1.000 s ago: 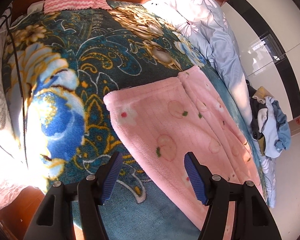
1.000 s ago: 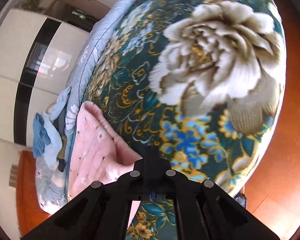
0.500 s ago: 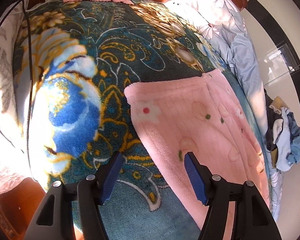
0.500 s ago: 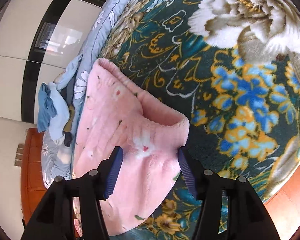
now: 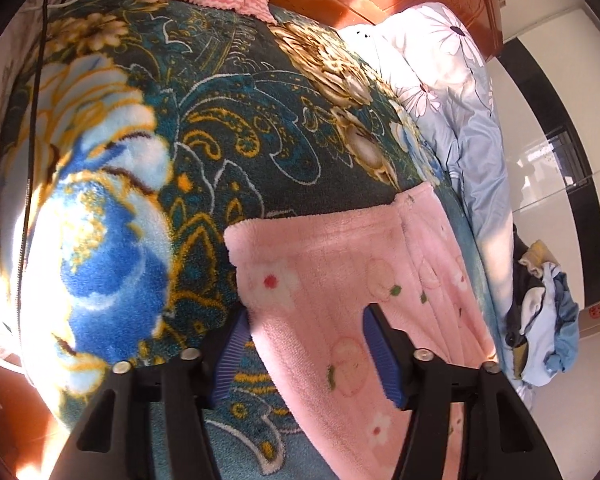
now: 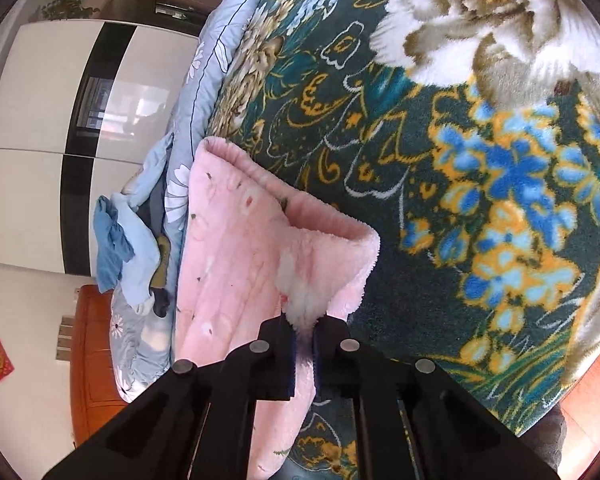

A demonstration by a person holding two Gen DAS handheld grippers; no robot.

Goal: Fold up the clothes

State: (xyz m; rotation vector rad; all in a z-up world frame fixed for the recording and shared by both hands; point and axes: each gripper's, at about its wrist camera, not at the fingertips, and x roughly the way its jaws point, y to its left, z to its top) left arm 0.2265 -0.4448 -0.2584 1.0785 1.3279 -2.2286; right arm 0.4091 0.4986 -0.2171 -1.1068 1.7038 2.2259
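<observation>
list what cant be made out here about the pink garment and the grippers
- Pink fleece garment: left wrist view, its lower end is cut off by the frame's bottom edge and hidden behind the left gripper, whose jaws are closing around its edge.
- Right gripper: right wrist view, the pinched fleece covers the pads.
- Clothes pile: too small and bunched to name the pieces.

Left hand-held gripper (image 5: 304,354) angled down, jaws closing (fabric between), right hand-held gripper (image 6: 303,344) clamped tight

Harsh sunlight, glare, fisheye warping
</observation>
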